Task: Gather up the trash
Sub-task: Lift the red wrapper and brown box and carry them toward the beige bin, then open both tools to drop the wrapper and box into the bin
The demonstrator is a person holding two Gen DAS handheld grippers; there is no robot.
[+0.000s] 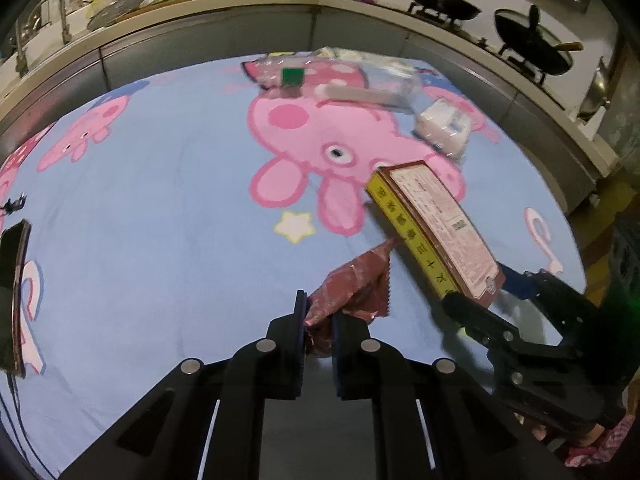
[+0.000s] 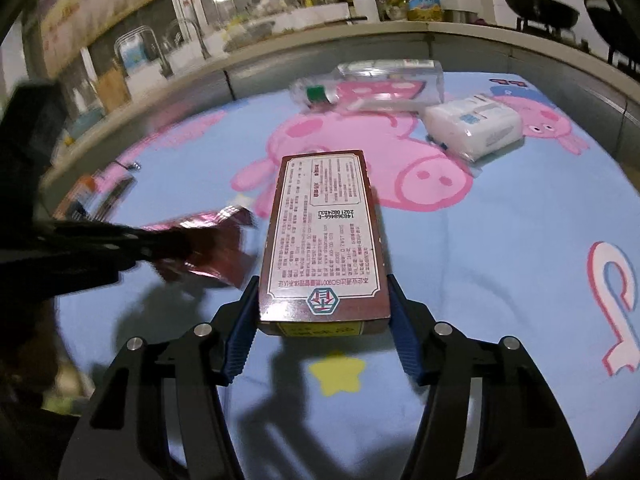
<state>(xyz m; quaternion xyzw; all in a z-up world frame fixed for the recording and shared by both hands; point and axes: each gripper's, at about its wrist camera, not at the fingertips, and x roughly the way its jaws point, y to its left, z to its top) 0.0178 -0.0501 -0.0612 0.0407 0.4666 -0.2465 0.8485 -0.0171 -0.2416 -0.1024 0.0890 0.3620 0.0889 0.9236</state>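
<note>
My left gripper (image 1: 320,322) is shut on a crumpled dark red foil wrapper (image 1: 352,284), which sticks out forward from between its pads just above the blue cartoon-pig cloth (image 1: 160,220). To its right, my right gripper (image 1: 480,292) is shut on the near end of a long brown box (image 1: 436,224) with a yellow side, held tilted off the cloth. In the right wrist view the box (image 2: 324,232) points away between the blue pads (image 2: 240,332) of the right gripper (image 2: 322,300). There the left gripper (image 2: 160,242) is a dark blur at the left, with the wrapper (image 2: 216,236) in it.
At the far side of the cloth lie a clear plastic bottle (image 2: 372,84) with a green cap and a white tissue pack (image 2: 472,124). A dark flat object (image 1: 14,292) lies at the left edge. A kitchen counter with woks (image 1: 440,0) runs behind the table.
</note>
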